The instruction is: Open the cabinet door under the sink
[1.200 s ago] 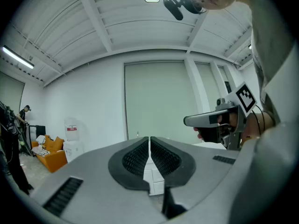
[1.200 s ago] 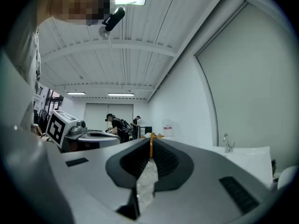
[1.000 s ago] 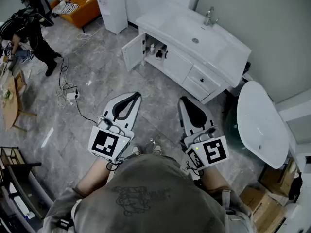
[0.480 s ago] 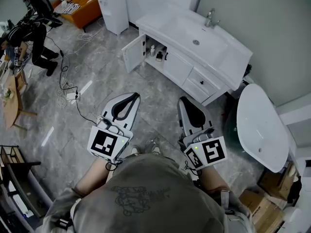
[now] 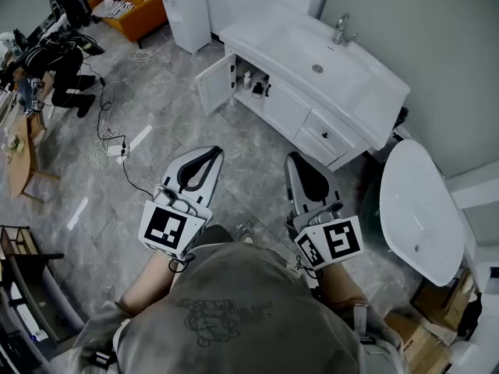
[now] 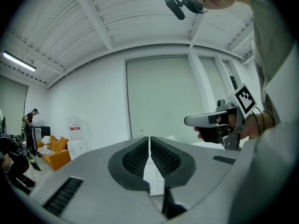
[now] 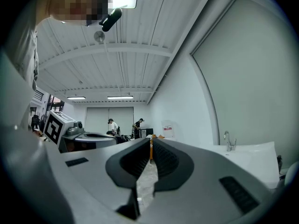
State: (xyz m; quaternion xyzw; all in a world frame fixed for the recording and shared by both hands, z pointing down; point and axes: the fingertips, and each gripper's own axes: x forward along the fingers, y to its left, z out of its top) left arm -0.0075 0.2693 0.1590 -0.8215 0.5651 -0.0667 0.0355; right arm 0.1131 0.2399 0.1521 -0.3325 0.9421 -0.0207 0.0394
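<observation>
One view, head view, shows cabinet door (image 5: 212, 86) open.

Sink cabinet (image 5: 290, 109) and its door (image 5: 212, 86): smooth white, glossy lacquer look. Faucet (image 5: 340, 28): bright polished metal. Floor (image 5: 156, 127): grey marbled tile, slight sheen. Left gripper (image 5: 209, 152) and right gripper (image 5: 295, 160): matt grey plastic shells; pads (image 6: 136, 157) black, finely ribbed, rubbery. Shirt (image 5: 234, 310) — grey cloth, matt.
</observation>
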